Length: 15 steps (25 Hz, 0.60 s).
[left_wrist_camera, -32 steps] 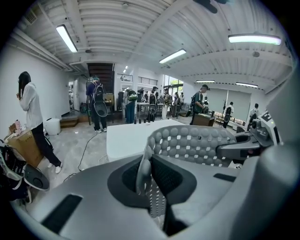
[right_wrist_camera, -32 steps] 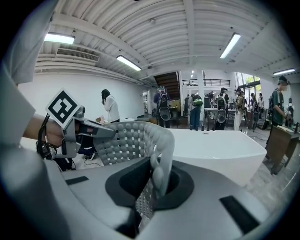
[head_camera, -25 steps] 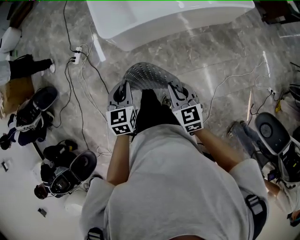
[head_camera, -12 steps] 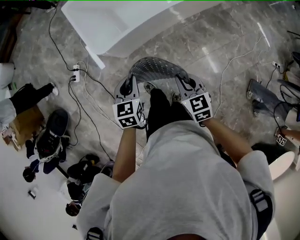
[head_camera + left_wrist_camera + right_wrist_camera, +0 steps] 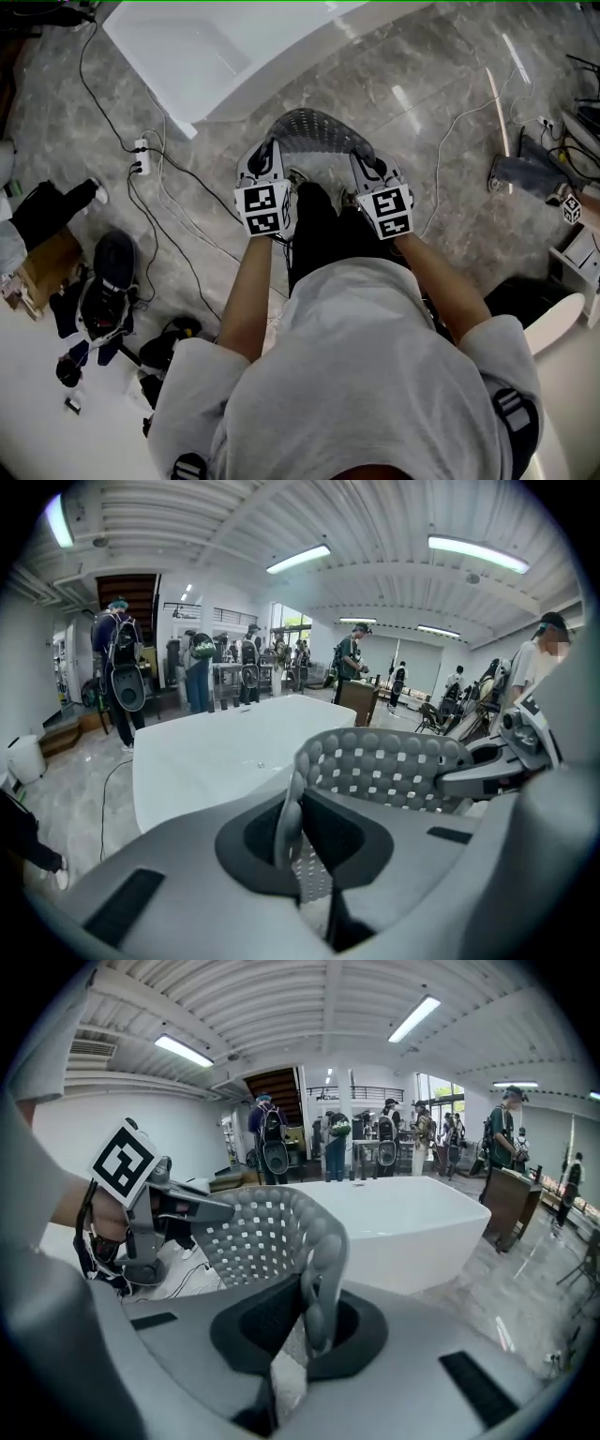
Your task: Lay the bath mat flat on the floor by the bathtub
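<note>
The bath mat (image 5: 314, 131) is grey rubber with many small square holes. It hangs in an arch between my two grippers above the marble floor, just in front of the white bathtub (image 5: 216, 56). My left gripper (image 5: 270, 152) is shut on the mat's left edge, and my right gripper (image 5: 364, 161) is shut on its right edge. In the left gripper view the mat (image 5: 384, 766) curves away from the shut left gripper (image 5: 292, 832) toward the tub (image 5: 206, 761). In the right gripper view the mat (image 5: 262, 1232) bends left from the shut right gripper (image 5: 314, 1312), with the tub (image 5: 412, 1222) behind.
Black and white cables and a power strip (image 5: 141, 155) lie on the floor to the left. Bags and gear (image 5: 103, 291) are heaped at lower left, and more equipment (image 5: 525, 173) lies at right. Several people (image 5: 117, 667) stand far behind the tub.
Both grippers have carried the mat forward and down toward the floor beside the tub. The head view has swung, so the tub now lies further left. Both grips are unchanged.
</note>
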Each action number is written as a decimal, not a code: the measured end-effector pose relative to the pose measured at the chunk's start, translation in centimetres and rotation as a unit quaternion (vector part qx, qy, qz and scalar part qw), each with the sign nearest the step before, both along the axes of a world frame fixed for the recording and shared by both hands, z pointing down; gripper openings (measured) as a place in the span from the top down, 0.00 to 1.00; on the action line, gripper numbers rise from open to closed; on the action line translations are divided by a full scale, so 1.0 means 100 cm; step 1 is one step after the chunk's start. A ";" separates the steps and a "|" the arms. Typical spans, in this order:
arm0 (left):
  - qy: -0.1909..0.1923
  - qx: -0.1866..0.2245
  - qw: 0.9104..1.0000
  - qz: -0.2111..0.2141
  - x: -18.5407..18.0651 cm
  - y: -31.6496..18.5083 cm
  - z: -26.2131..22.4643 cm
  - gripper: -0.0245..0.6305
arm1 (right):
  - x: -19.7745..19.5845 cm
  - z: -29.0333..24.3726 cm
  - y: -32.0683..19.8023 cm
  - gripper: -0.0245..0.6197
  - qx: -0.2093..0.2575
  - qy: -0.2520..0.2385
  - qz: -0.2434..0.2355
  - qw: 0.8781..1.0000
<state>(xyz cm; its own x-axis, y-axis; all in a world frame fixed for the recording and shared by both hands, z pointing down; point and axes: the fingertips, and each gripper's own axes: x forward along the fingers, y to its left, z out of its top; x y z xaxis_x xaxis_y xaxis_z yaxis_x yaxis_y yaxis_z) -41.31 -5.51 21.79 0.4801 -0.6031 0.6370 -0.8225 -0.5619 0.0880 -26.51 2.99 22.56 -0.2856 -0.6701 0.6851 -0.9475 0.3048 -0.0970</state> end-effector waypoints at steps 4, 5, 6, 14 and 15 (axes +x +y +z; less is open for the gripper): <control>0.000 -0.013 1.000 0.024 0.000 -0.022 0.023 0.92 | -0.002 0.022 -0.020 0.93 -0.006 0.002 0.032 0.999; -0.003 -0.012 0.999 0.036 0.001 -0.026 0.027 0.92 | -0.004 0.024 -0.023 0.93 -0.005 0.002 0.041 0.999; -0.006 -0.012 0.999 0.047 0.003 -0.029 0.030 0.92 | -0.005 0.025 -0.026 0.93 -0.006 0.002 0.051 0.999; -0.010 -0.004 0.992 0.125 0.032 -0.055 0.037 0.92 | 0.006 0.033 -0.034 0.93 -0.002 0.002 0.135 0.991; -0.011 -0.004 0.991 0.132 0.037 -0.056 0.036 0.92 | 0.009 0.033 -0.033 0.93 -0.001 0.002 0.146 0.989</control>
